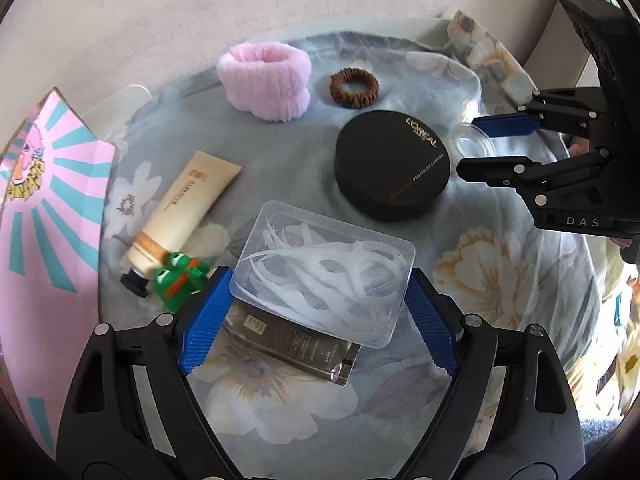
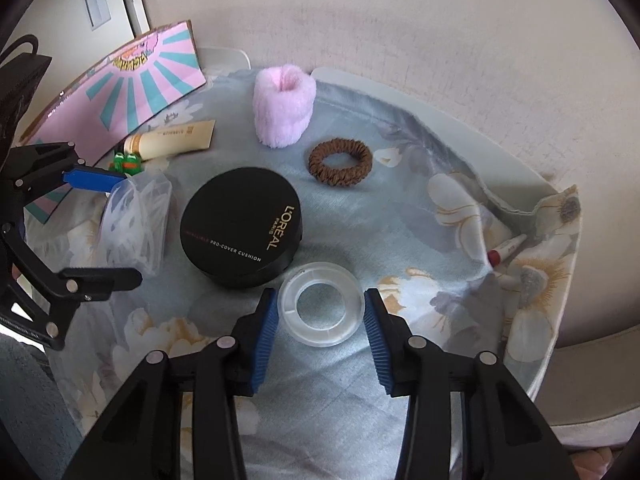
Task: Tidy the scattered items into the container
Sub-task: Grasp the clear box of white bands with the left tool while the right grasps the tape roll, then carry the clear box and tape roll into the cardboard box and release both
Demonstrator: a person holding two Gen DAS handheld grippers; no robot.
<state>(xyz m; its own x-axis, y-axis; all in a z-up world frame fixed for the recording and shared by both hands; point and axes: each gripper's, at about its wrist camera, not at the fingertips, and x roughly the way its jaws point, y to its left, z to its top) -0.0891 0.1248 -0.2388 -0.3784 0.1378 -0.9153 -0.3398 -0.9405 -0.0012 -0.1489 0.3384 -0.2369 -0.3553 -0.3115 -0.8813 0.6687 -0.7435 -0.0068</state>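
Blue ribbed pads of the left gripper point(image 1: 318, 312) stand spread on either side of a clear plastic box point(image 1: 324, 276) of white floss picks; we cannot tell whether the pads touch its walls. The box partly hides a dark sachet point(image 1: 296, 344), of which only one end shows. The right gripper point(image 2: 320, 312) is likewise spread, its fingers flanking a clear tape roll point(image 2: 320, 304) lying flat on the floral cloth point(image 2: 400, 220), with a gap on each side. Just beyond we note a black L'Oréal compact point(image 2: 240, 226), close beside the roll. Left of the box, a green frog toy point(image 1: 178, 276), blurred, sits against the cap end of a cream tube point(image 1: 184, 208). Farther off lie a brown hair tie point(image 2: 340, 162) and a pink fluffy band point(image 2: 282, 110). The pink and teal cardboard container point(image 1: 52, 208) is cut off at the left edge; its interior is not visible. A red-tipped stick point(image 2: 506, 249) lies half buried in a cloth fold.
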